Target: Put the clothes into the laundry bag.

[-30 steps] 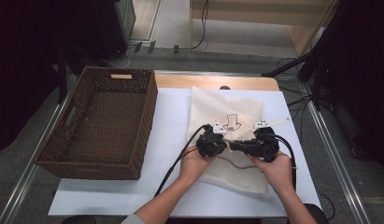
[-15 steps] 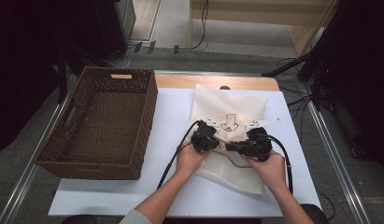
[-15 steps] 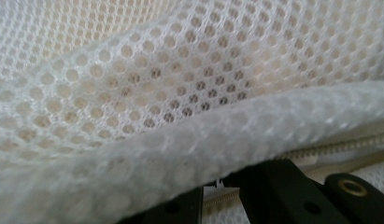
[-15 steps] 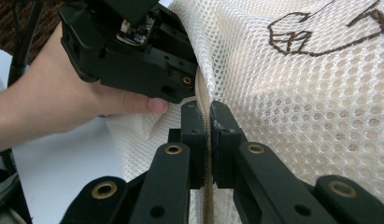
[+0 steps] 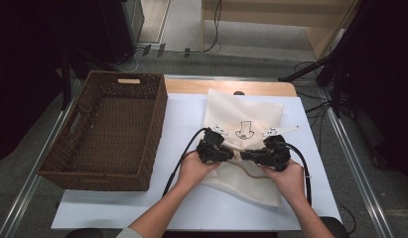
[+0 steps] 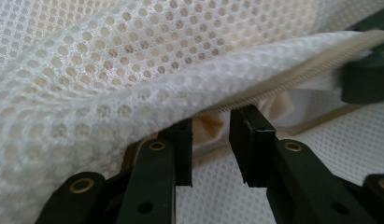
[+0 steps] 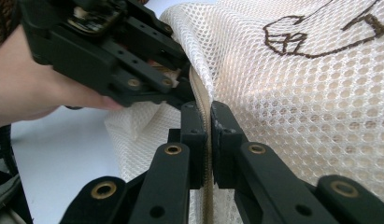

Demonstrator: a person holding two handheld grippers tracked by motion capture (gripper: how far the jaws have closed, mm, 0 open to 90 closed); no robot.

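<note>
right gripper [image 7: 209,109]: jaws clamped on the beige zipper edge [image 7: 202,100] of the white mesh laundry bag [image 5: 243,144]
left gripper [image 6: 210,140]: jaws have just been opening, now parted, zipper edge above the gap, pads not pressing it
bag: flat on the white worktop [image 5: 186,119], between both hands
brown wicker basket [image 5: 109,129]: beside the bag, apart

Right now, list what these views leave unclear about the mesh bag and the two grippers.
- Inside of the mesh bag: hidden in the left gripper view by the raised mesh fold above its zipper.
- Lower zipper run: hidden in the right gripper view between the right gripper pads.
- Left gripper, its jaws having just been opening: tips covered from above by its body.
- Embroidered design: cut off at the top edge.
</note>
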